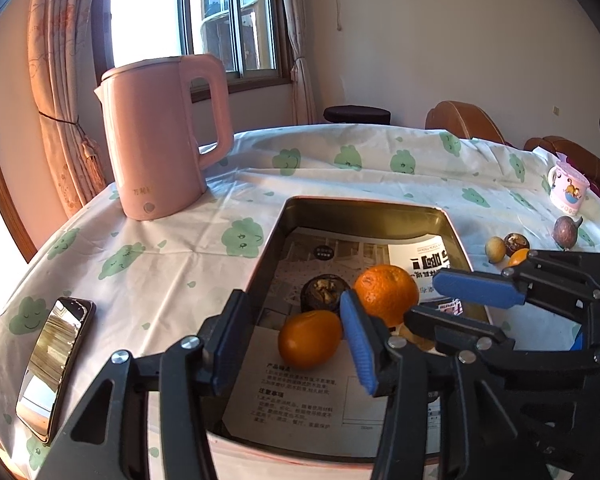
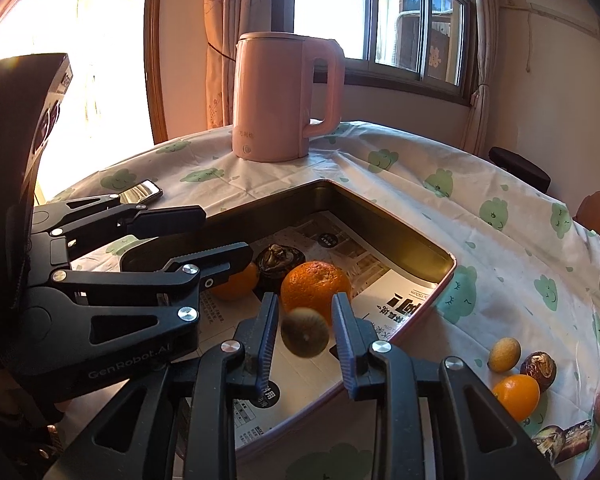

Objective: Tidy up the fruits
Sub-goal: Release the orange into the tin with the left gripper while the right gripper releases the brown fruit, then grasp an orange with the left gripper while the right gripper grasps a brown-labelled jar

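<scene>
Blurred greenish-brown round fruit (image 2: 305,332) between right gripper (image 2: 305,334).

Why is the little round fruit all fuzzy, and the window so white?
Right wrist view: the small fruit between the right hand-held gripper fingers looks blurred; the left window pane glares white. Left wrist view: the window is also blown out.

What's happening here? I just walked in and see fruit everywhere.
A person with two handheld grippers is sorting fruit into a metal tray. The right gripper is open over the tray, a small brownish fruit blurred between its fingers, seemingly just released. The left gripper is open over the tray too. Two oranges and a dark fruit lie inside; several fruits remain on the tablecloth.
</scene>
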Demonstrator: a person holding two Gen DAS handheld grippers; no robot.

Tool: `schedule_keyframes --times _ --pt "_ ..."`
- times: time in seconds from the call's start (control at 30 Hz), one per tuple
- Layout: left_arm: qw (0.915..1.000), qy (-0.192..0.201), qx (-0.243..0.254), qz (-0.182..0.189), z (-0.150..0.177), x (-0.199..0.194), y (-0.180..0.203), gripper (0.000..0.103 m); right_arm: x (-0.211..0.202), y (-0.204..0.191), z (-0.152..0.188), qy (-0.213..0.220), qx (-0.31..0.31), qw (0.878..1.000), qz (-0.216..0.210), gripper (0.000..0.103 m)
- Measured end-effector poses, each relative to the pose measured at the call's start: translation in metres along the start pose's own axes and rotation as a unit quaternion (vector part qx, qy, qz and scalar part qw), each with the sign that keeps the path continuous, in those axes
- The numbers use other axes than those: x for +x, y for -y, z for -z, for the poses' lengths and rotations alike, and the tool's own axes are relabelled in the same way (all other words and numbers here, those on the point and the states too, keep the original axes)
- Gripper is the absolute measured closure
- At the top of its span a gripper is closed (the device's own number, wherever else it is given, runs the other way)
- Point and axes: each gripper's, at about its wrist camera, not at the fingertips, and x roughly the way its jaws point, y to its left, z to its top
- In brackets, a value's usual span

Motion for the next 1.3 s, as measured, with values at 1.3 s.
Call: schedule_keyframes --times 1.3 --pt "0.9891 0.005 0.077 0.126 -0.015 0.0 0.146 0.027 -0.059 0.128 0.076 -0.086 0.058 0.987 0.119 0.065"
